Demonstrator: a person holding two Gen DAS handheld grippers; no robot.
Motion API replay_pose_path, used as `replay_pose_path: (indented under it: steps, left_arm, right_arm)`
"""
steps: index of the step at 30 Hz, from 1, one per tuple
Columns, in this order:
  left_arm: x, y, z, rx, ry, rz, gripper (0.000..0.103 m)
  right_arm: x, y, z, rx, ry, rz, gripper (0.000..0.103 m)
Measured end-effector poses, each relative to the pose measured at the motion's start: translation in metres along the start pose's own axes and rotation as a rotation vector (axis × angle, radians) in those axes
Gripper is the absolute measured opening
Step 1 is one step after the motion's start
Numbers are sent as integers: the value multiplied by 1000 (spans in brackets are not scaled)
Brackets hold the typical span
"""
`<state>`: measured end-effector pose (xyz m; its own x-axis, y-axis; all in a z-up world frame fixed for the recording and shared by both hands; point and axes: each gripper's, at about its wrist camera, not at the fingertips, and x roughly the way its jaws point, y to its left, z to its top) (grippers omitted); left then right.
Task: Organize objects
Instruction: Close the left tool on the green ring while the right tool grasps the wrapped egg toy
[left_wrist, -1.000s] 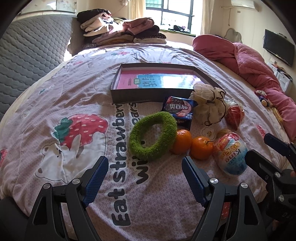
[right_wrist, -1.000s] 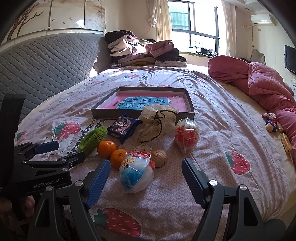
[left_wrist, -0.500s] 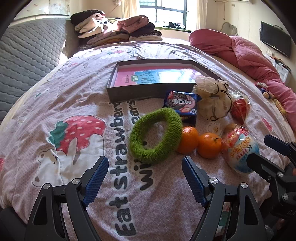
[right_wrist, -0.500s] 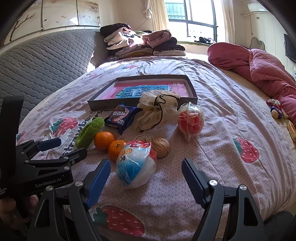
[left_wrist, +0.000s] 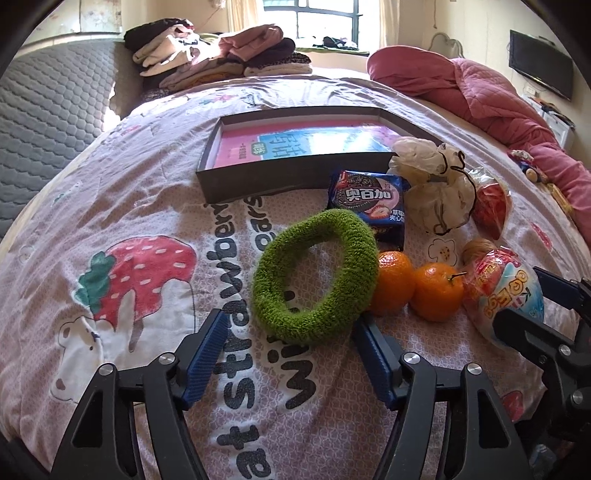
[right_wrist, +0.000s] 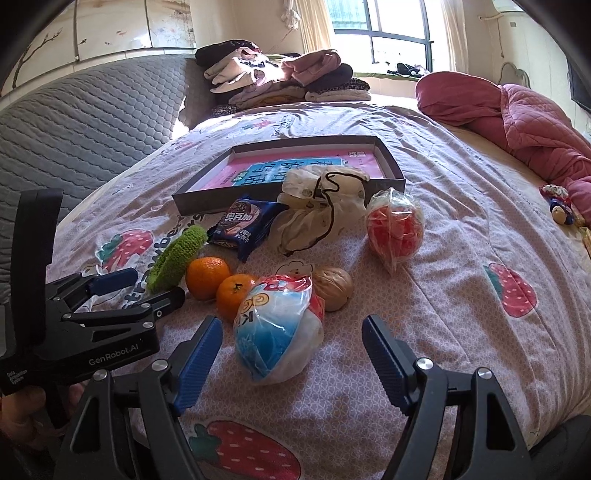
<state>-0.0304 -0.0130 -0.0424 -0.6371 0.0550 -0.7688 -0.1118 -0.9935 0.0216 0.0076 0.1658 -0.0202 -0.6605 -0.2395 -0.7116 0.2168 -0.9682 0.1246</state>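
Note:
A green fuzzy ring (left_wrist: 316, 275) lies on the bedspread, just beyond my open left gripper (left_wrist: 290, 354). Right of it sit two oranges (left_wrist: 393, 282) (left_wrist: 437, 291), a blue-and-red snack bag (left_wrist: 504, 291), a blue cookie pack (left_wrist: 369, 199), a white drawstring pouch (left_wrist: 432, 184) and a red candy bag (left_wrist: 491, 206). My right gripper (right_wrist: 291, 350) is open, its jaws either side of the snack bag's (right_wrist: 277, 332) near end. A walnut (right_wrist: 332, 282) lies behind the bag. A dark shallow box (left_wrist: 236, 181) with a pink book inside sits farther back.
Folded clothes (left_wrist: 221, 55) are stacked at the bed's head. A pink quilt (left_wrist: 480, 92) is bunched at the right. A grey padded headboard (right_wrist: 92, 122) runs along the left. Small toys (right_wrist: 559, 206) lie at the right edge.
Both grippers have moved forward and lower toward the objects. The ring now sits close to the left gripper's fingertips, and the snack bag lies between the right gripper's jaws.

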Motion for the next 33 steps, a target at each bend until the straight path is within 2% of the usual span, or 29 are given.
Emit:
replay_pose_path:
  steps: [3, 5, 8, 9, 14, 17, 24, 28, 33]
  left_arm:
    - [2, -2, 2, 12, -7, -3, 61]
    - [1, -3, 3, 17, -15, -11, 60]
    - [1, -5, 4, 28, -22, -19, 56]
    - [2, -6, 5, 30, -21, -27, 52]
    - [6, -4, 7, 31, -22, -47, 49]
    - [8, 0, 9, 12, -22, -71, 44]
    - [2, 11, 10, -41, -49, -124, 23]
    - [-6, 10, 10, -37, -74, -134, 18]
    - [-13, 3, 10, -14, -91, -147, 18]
  right_arm:
    - [4, 0, -1, 5, 16, 8, 66]
    - [7, 0, -2, 2, 24, 21, 58]
    - [7, 4, -3, -10, 18, 26, 53]
    - [6, 4, -3, -11, 14, 28, 53]
    - [6, 6, -4, -28, 8, 32, 52]
    - [5, 6, -4, -34, 4, 33, 52]
    - [-2, 5, -2, -38, -25, 41, 52]
    - [-6, 4, 1, -39, -46, 48, 52]
    - [-10, 5, 3, -41, -61, 54, 52]
